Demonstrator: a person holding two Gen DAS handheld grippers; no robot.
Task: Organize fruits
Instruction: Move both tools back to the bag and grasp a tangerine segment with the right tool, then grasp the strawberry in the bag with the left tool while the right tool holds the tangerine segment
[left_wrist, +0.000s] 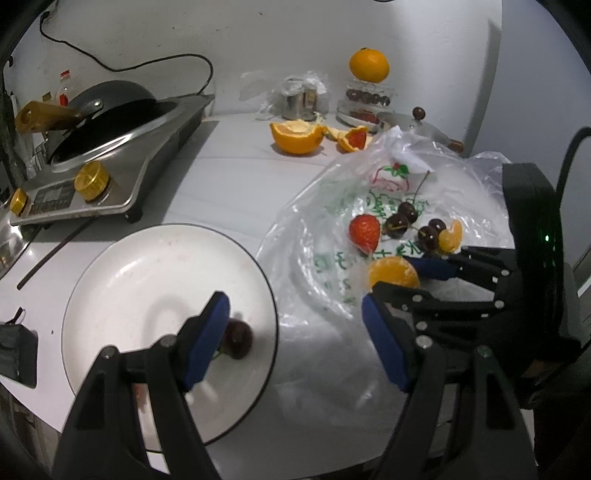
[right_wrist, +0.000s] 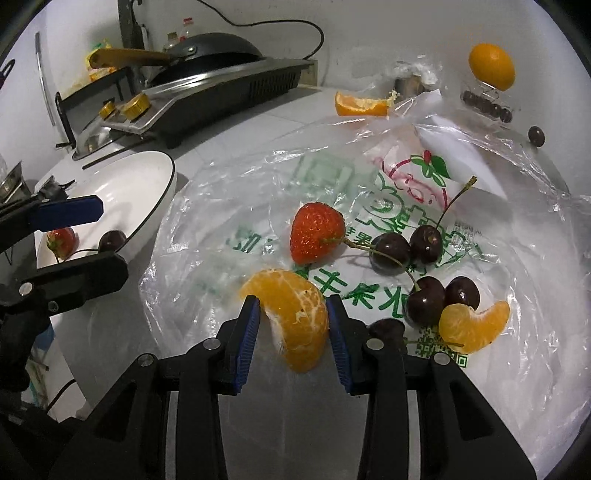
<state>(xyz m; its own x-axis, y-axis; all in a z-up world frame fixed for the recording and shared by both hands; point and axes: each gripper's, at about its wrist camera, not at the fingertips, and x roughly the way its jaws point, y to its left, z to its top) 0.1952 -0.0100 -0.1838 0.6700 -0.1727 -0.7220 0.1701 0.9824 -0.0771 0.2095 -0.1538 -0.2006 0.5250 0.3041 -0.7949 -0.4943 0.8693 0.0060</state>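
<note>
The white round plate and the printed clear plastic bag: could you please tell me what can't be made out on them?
- Left wrist view: dark cherry on white round plate, blurred, partly behind left gripper finger.
- Right wrist view: a dark cherry on printed clear plastic bag, mostly hidden behind right gripper.
- Bag's green lettering: crumpled, unreadable.

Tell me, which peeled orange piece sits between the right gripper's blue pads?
The larger peeled orange chunk, between the right gripper pads. The smaller crescent segment lies apart beside dark cherries.

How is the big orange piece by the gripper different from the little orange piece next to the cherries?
The big orange piece is several segments stuck together; the little orange piece looks like a single crescent. The big one sits between the right gripper fingers; the little one leans against cherries. Both are peeled, on the plastic bag.
</note>
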